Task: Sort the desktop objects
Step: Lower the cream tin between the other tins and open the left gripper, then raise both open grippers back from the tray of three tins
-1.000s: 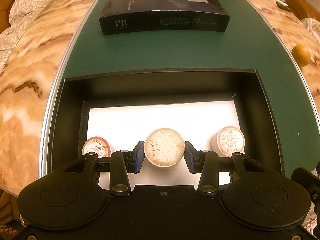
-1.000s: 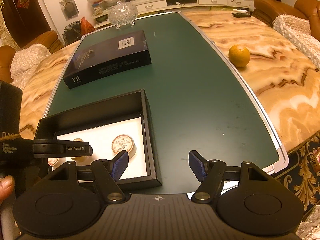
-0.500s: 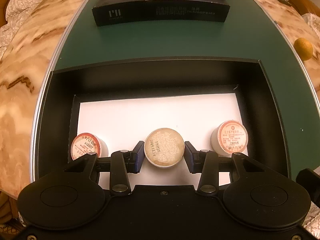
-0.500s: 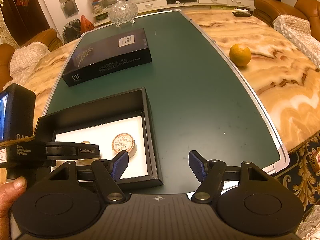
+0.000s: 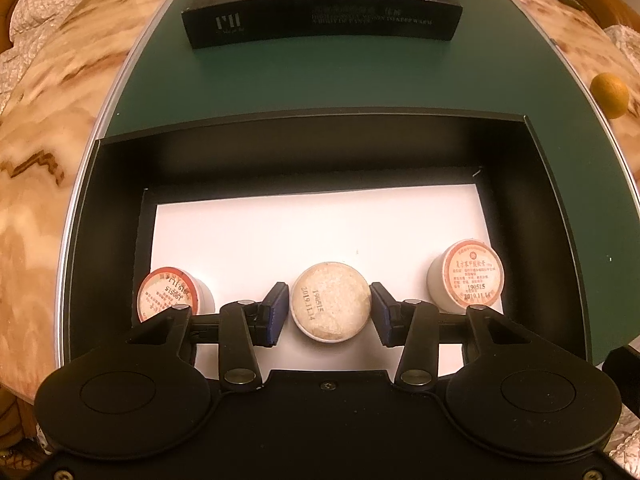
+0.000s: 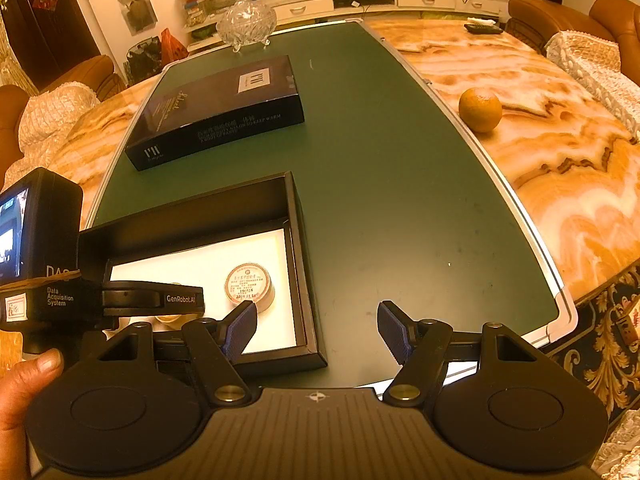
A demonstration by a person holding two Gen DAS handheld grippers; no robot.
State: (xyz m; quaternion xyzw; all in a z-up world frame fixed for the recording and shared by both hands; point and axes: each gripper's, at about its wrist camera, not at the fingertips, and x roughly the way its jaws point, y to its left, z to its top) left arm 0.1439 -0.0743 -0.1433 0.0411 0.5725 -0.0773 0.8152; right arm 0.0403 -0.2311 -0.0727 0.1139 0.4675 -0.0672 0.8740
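Note:
An open black box (image 5: 560,216) with a white floor sits on the green mat. Three small round tubs stand in a row near its front wall. My left gripper (image 5: 329,313) is inside the box, its fingers on either side of the middle tub (image 5: 329,305); a thin gap shows on each side of the tub. The left tub (image 5: 168,294) and the right tub (image 5: 466,278) stand apart from it. My right gripper (image 6: 317,330) is open and empty over the mat beside the box's right wall (image 6: 301,264); the right tub (image 6: 249,287) shows there too.
A closed dark lid box (image 6: 218,114) lies farther back on the green mat (image 6: 400,184). An orange (image 6: 480,109) rests on the marble table to the right. A glass bowl (image 6: 246,24) stands at the mat's far end. The mat's front right corner is close to my right gripper.
My left gripper has moved forward and down into the box, still framing the middle tub, with slightly wider fingers. The right gripper has barely moved.

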